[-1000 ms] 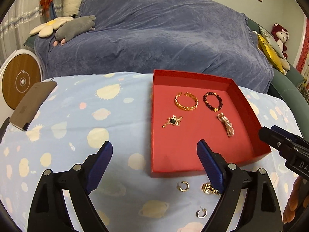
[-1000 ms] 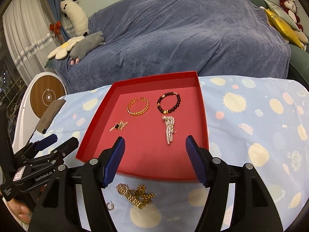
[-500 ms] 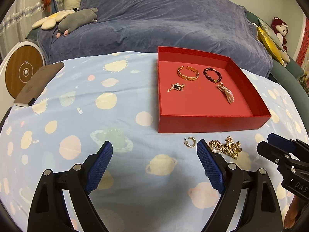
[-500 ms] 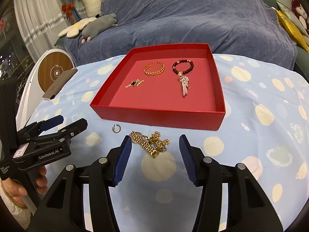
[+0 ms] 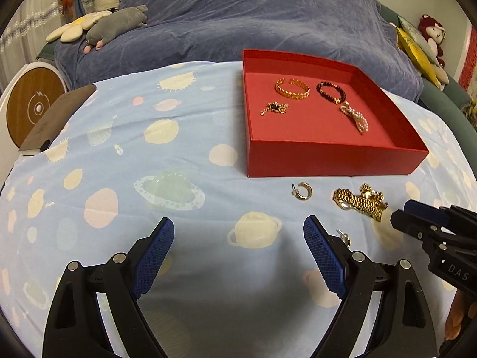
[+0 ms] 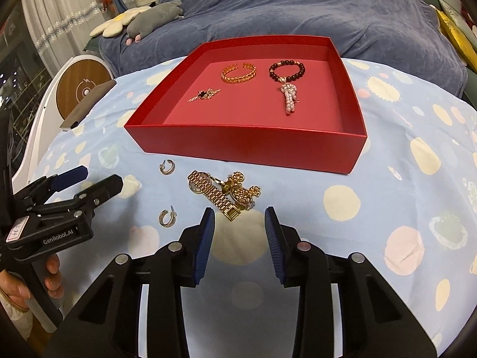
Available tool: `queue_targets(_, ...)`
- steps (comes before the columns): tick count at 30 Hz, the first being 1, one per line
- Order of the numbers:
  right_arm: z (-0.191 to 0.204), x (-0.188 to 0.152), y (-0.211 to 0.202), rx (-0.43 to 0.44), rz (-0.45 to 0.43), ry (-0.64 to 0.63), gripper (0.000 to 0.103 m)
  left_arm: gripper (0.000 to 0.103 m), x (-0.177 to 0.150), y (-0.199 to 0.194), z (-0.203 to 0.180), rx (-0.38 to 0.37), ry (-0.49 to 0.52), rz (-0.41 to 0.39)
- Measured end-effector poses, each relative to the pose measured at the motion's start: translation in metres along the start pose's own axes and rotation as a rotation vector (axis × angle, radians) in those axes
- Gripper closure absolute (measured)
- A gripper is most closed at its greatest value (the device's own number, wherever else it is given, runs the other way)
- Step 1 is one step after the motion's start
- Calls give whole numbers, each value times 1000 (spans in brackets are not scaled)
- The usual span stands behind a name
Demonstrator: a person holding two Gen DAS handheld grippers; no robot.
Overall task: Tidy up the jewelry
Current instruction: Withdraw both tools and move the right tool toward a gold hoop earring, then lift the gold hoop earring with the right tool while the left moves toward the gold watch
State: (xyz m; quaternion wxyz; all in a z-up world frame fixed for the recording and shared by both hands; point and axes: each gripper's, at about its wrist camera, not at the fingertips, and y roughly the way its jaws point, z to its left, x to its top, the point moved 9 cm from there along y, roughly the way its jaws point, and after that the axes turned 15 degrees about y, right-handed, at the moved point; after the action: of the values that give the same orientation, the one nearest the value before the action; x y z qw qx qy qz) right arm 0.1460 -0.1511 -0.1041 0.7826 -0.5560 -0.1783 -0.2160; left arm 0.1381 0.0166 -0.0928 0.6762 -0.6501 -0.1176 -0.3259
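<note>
Planet-print tablecloth (image 5: 184, 161) before a blue-draped sofa (image 5: 238, 21); both grippers (image 5: 238, 238) (image 6: 240, 226) gape, empty.

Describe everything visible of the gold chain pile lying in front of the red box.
The gold chain pile is a tangle of shiny gold-coloured metal: a flat, wide link band lying diagonally, with flower-shaped pieces and small rings bunched at its right side. It rests on the blue patterned cloth, just outside the red box and apart from its front wall. Nothing grips it; the right hand-held gripper is open just short of it.
</note>
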Motion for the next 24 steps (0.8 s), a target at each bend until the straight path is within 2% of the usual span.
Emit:
queue_targets(8, 6, 4, 8, -1, 3, -22, 81, 17, 3, -2, -12, -50, 9, -19)
queue_targets(16, 4, 8, 16, -15, 10, -28, 82, 17, 6, 0, -18, -80, 10, -15)
queue_targets(24, -4, 9, 21, -31, 29, -20, 97, 17, 7, 1, -18, -98, 2, -11)
